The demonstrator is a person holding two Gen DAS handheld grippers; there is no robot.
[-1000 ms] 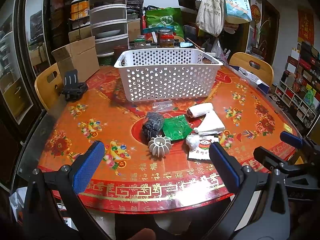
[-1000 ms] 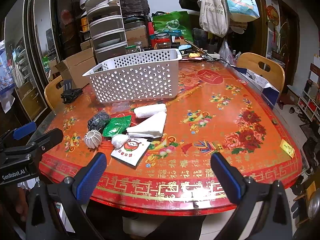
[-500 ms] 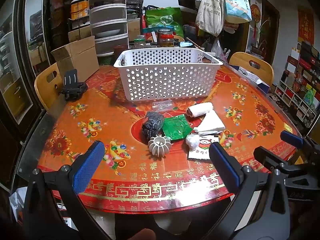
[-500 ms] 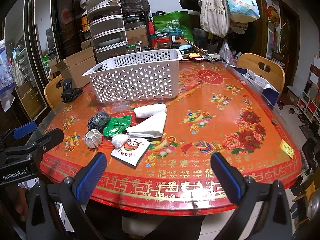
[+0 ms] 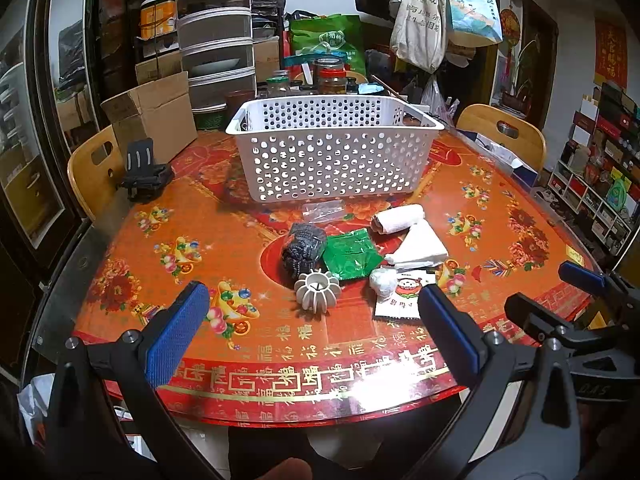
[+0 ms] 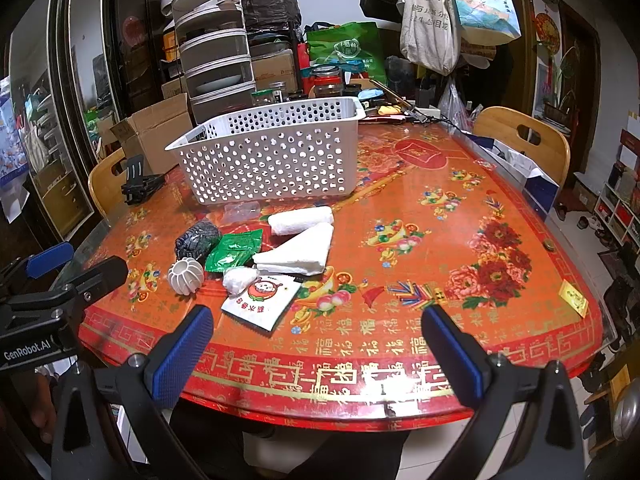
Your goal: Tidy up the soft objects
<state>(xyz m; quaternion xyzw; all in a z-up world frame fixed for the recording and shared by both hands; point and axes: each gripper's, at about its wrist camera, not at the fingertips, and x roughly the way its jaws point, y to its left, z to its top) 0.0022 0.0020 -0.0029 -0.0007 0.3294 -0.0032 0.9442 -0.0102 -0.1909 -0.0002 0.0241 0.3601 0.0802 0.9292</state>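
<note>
On the table (image 5: 132,248) stands one white perforated basket (image 5: 332,152). Before it lie eight small things — one clear bag (image 5: 322,210), one rolled towel (image 5: 398,219), one folded white cloth (image 5: 420,246), one dark mesh bundle (image 5: 302,245), one green packet (image 5: 350,254), one ribbed white ball (image 5: 318,290), one white wad (image 5: 382,282), one printed sachet (image 5: 400,298).

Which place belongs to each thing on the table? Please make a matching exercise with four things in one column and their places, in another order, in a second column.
Things:
1. white perforated basket
2. white ribbed round object
3. rolled white towel
4. green packet

Places:
A. between the dark mesh bundle and the folded white cloth
B. nearest the table's front edge, in front of the dark mesh bundle
C. far side of the table, behind all the small items
D. just behind the folded white cloth

Pairs: 1-C, 2-B, 3-D, 4-A
</note>
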